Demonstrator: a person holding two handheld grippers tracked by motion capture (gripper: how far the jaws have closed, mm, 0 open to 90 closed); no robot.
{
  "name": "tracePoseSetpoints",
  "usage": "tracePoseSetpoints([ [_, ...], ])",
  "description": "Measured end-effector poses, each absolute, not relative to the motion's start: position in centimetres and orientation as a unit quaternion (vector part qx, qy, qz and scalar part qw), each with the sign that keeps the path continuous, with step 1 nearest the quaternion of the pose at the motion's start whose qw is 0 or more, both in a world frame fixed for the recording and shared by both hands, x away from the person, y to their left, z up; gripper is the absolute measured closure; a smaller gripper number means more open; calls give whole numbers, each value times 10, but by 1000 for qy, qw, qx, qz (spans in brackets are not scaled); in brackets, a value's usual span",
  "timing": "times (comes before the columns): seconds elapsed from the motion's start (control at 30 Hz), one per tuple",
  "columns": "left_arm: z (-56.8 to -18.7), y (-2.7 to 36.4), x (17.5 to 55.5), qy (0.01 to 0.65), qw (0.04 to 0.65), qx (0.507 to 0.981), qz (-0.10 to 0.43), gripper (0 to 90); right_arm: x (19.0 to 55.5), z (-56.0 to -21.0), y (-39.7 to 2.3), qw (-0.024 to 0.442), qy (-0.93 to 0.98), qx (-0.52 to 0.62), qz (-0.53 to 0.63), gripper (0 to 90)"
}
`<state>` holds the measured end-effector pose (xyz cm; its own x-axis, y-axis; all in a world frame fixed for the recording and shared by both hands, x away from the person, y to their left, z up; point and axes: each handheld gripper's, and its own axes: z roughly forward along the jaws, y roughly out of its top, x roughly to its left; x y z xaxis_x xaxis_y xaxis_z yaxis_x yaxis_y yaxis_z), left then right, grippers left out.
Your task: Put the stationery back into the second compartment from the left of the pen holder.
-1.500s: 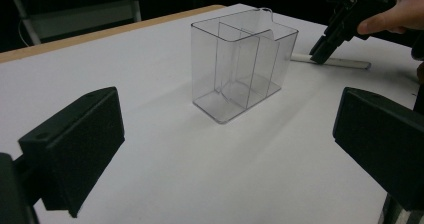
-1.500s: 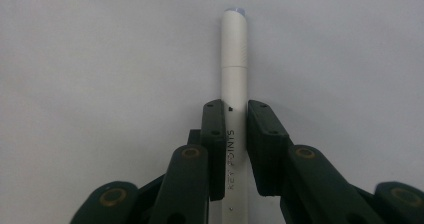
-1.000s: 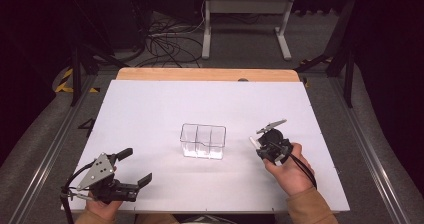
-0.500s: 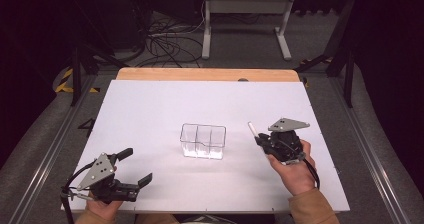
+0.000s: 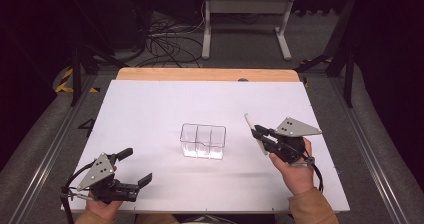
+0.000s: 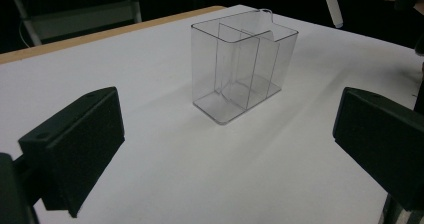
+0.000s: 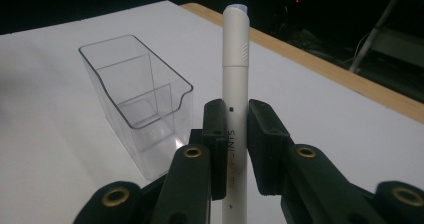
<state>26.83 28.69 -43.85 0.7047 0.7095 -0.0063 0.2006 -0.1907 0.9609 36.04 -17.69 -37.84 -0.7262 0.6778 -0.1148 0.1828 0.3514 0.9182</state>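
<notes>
A clear plastic organiser (image 5: 203, 141) with dividers stands upright in the middle of the white table (image 5: 150, 109); it also appears in the left gripper view (image 6: 243, 64) and the right gripper view (image 7: 137, 99). My right gripper (image 5: 260, 136) is shut on a white pen (image 7: 235, 84), held above the table to the right of the organiser. The pen (image 5: 254, 132) tilts up and away. My left gripper (image 5: 135, 166) rests near the front left edge, open, nothing between its pads (image 6: 80, 144).
A wooden strip (image 5: 205, 74) runs along the table's far edge. Beyond it are a metal stand (image 5: 245, 14) and cables (image 5: 160, 39) on the floor. Wide bare table surface lies all around the organiser.
The right gripper has risen with the pen and turned, so the grey plate now faces up and the pen points up and away. The left gripper has stayed put.
</notes>
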Motion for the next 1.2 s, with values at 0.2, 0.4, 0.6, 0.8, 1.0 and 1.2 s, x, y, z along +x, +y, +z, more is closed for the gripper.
tracePoseSetpoints([
  [0.2,-439,287,268,310,557,736,228,9,361,-375,-178,244,765,255,538,794],
  [0.4,-438,287,268,311,555,737,229,9,363,-373,-176,242,754,241,562,794],
  [0.6,-439,287,269,309,556,737,229,9,364,-369,-173,238,745,233,578,794],
  [0.8,-439,287,269,310,555,737,228,9,367,-363,-166,236,742,218,588,794],
  [1.0,-439,287,269,309,556,738,227,9,371,-354,-155,236,741,207,593,794],
  [1.2,-439,287,269,310,555,738,226,9,376,-349,-142,228,740,195,603,794],
])
